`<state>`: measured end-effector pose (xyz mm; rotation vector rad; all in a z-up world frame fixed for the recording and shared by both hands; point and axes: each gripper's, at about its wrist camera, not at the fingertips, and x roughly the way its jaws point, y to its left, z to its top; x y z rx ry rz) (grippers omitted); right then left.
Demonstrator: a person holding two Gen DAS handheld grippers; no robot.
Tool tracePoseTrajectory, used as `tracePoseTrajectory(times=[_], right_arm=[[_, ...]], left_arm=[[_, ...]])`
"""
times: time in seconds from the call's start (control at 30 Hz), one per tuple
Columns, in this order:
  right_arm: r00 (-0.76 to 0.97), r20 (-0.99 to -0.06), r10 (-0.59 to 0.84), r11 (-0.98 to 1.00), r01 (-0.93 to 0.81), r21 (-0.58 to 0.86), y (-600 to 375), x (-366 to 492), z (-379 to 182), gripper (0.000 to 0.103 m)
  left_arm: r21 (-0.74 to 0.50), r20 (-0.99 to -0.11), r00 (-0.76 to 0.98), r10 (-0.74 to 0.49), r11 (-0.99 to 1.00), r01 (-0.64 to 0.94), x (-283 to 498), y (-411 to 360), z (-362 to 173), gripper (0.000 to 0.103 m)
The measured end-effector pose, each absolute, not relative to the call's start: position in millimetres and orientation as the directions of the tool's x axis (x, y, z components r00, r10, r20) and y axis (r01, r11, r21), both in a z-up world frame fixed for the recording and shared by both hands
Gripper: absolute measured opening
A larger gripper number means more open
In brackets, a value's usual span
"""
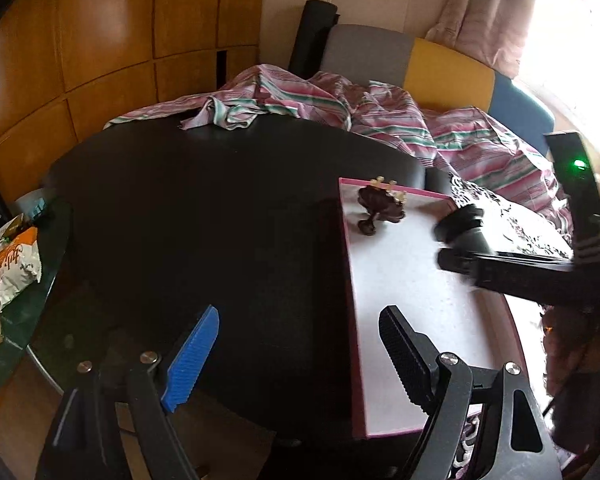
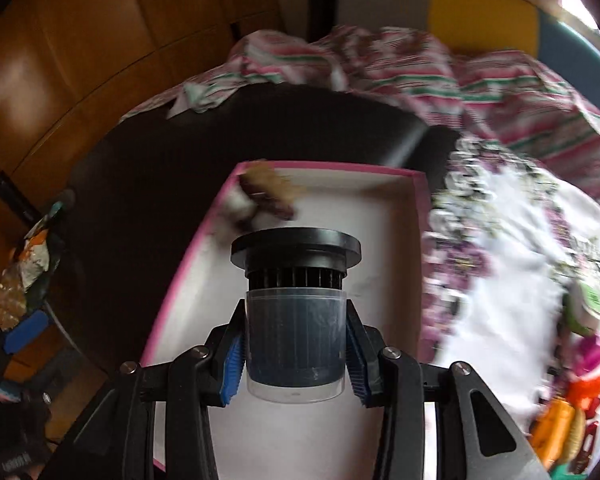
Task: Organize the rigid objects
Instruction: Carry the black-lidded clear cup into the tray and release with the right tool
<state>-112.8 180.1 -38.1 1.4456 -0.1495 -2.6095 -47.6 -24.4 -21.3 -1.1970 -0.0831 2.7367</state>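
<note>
Across the dark round table (image 1: 204, 208) lies the pink-rimmed white box (image 1: 404, 280), the landmark for everything else. Beyond the box's far end a pink and green striped cloth (image 1: 380, 120) is heaped, and to its right spreads a white cloth with purple flowers (image 2: 512, 240). Over the box's open interior the right gripper (image 2: 296, 356) has its jaws clamped on a clear cup with a black ribbed cap (image 2: 296, 312), the blue pads pressing both sides. At the box's near left edge the left gripper (image 1: 296, 356) hangs with jaws wide and nothing between them. At the box's far left corner sits a small dark brown figurine (image 1: 380, 208). Well left of the box, at the table's edge, lies a snack bag (image 1: 16, 272).
</note>
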Motion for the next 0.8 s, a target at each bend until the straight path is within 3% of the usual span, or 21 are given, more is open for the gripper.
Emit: tracePoseTrajectory(times=[0.8], right_arm=[[-0.488, -0.855, -0.174, -0.984, 0.047, 0.173, 145, -132, -63, 0.043]], left_arm=[[-0.125, -0.740, -0.656, 0.147, -0.989, -0.080, -50, -40, -28, 0.083]])
